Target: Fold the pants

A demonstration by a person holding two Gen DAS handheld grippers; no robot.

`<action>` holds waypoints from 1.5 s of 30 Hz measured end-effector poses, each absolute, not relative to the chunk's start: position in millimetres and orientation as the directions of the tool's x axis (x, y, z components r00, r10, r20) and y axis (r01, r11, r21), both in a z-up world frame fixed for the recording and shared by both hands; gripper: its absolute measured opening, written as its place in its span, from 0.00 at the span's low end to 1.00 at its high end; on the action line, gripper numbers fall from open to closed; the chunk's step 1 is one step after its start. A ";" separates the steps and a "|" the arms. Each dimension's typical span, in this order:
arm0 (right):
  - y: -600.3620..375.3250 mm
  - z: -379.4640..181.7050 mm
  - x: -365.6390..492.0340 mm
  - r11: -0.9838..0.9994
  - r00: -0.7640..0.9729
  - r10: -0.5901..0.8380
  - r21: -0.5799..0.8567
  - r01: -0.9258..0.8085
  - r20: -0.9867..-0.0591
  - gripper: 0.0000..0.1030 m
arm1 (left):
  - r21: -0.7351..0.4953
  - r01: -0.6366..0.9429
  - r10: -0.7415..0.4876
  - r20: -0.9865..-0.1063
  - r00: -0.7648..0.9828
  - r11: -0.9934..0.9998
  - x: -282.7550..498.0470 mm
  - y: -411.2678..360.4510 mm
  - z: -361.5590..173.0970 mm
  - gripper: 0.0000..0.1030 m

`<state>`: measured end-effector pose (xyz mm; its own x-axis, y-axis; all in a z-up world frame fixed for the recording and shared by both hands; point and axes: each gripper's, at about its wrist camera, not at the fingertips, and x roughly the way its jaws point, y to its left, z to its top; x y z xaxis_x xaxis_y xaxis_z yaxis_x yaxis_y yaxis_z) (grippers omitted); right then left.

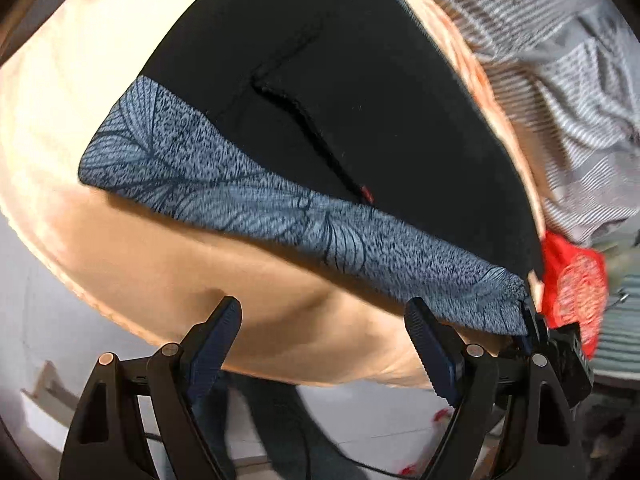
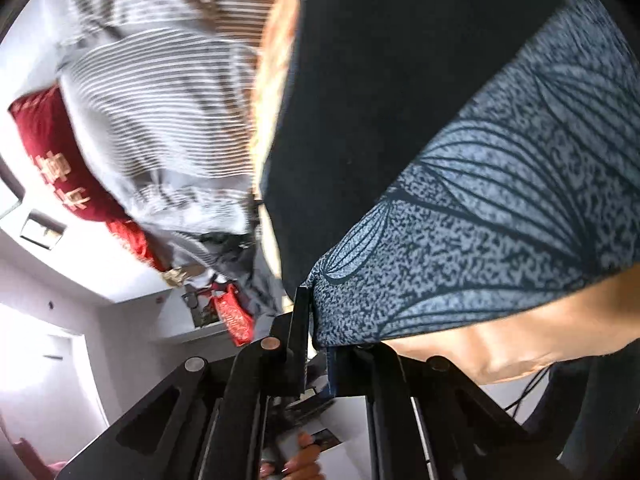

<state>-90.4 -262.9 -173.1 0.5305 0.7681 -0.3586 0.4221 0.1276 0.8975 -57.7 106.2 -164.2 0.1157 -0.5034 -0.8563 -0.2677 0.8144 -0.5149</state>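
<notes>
Right tongs (image 2: 316, 344) pinch my pants' (image 1: 360, 92) patterned waistband (image 2: 500, 216) corner to keep it taut; left tongs (image 1: 324, 344) gape empty over the peach bedcover (image 1: 248, 280).

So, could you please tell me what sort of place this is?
Probably a bedroom at home: the pants lie on a peach bedsheet, beside rumpled striped bedding and a red embroidered pillow.

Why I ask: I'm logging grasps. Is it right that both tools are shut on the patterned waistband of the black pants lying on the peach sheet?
Not quite. Only the right tool is shut on the waistband. The left wrist view shows the left tool open, holding nothing. The pants are black and lie on the peach sheet.
</notes>
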 end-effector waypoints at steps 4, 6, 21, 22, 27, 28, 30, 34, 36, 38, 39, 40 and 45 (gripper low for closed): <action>-263.9 -154.5 -78.9 0.123 0.527 0.780 0.909 0.399 -0.337 0.07 | -0.598 -0.337 -0.569 -0.800 0.190 0.727 -47.8 125.7 -165.8 0.82; -263.2 -151.7 -78.2 0.130 0.520 0.783 0.907 0.400 -0.341 0.07 | -0.626 -0.371 -0.591 -0.777 0.218 0.686 -42.8 134.1 -168.8 0.82; -270.4 -133.4 -50.6 0.328 0.370 0.794 0.853 0.406 -0.482 0.05 | -0.529 -0.322 -0.473 -0.848 0.239 0.785 -20.3 165.2 -129.7 0.16; -273.7 -125.2 -36.3 0.349 0.355 0.798 0.854 0.386 -0.486 0.05 | -0.519 -0.306 -0.461 -0.853 0.245 0.798 -11.7 160.6 -116.7 0.16; -293.0 -95.8 30.8 0.390 0.319 0.816 0.867 0.311 -0.482 0.05 | -0.504 -0.258 -0.429 -0.853 0.296 0.824 47.0 137.9 -70.5 0.16; -296.3 -93.4 43.4 0.400 0.309 0.818 0.866 0.299 -0.485 0.05 | -0.500 -0.247 -0.422 -0.852 0.310 0.830 65.0 133.1 -63.5 0.16; -301.4 -92.9 74.8 0.432 0.274 0.821 0.858 0.278 -0.502 0.05 | -0.485 -0.228 -0.403 -0.855 0.327 0.844 97.5 124.0 -57.9 0.16; -312.8 -124.6 140.5 0.450 0.203 0.828 0.836 0.314 -0.522 0.05 | -0.431 -0.212 -0.344 -0.872 0.348 0.877 164.9 106.2 -77.4 0.16; -317.3 -147.9 167.1 0.448 0.182 0.831 0.826 0.342 -0.526 0.05 | -0.391 -0.201 -0.302 -0.881 0.364 0.898 191.7 93.4 -88.0 0.16; -319.4 -172.9 192.0 0.454 0.162 0.827 0.810 0.371 -0.538 0.05 | -0.347 -0.209 -0.257 -0.896 0.363 0.914 212.8 82.8 -100.7 0.16; -319.1 -184.4 202.5 0.469 0.147 0.820 0.796 0.382 -0.554 0.06 | -0.330 -0.217 -0.240 -0.902 0.359 0.919 220.1 79.6 -107.4 0.17; -318.3 -197.0 212.0 0.487 0.126 0.811 0.779 0.395 -0.571 0.06 | -0.309 -0.229 -0.219 -0.911 0.348 0.923 227.1 76.3 -114.7 0.17; -313.3 -231.3 231.0 0.529 0.060 0.796 0.741 0.414 -0.602 0.07 | -0.188 -0.294 -0.097 -0.950 0.297 0.937 237.4 84.8 -127.0 0.17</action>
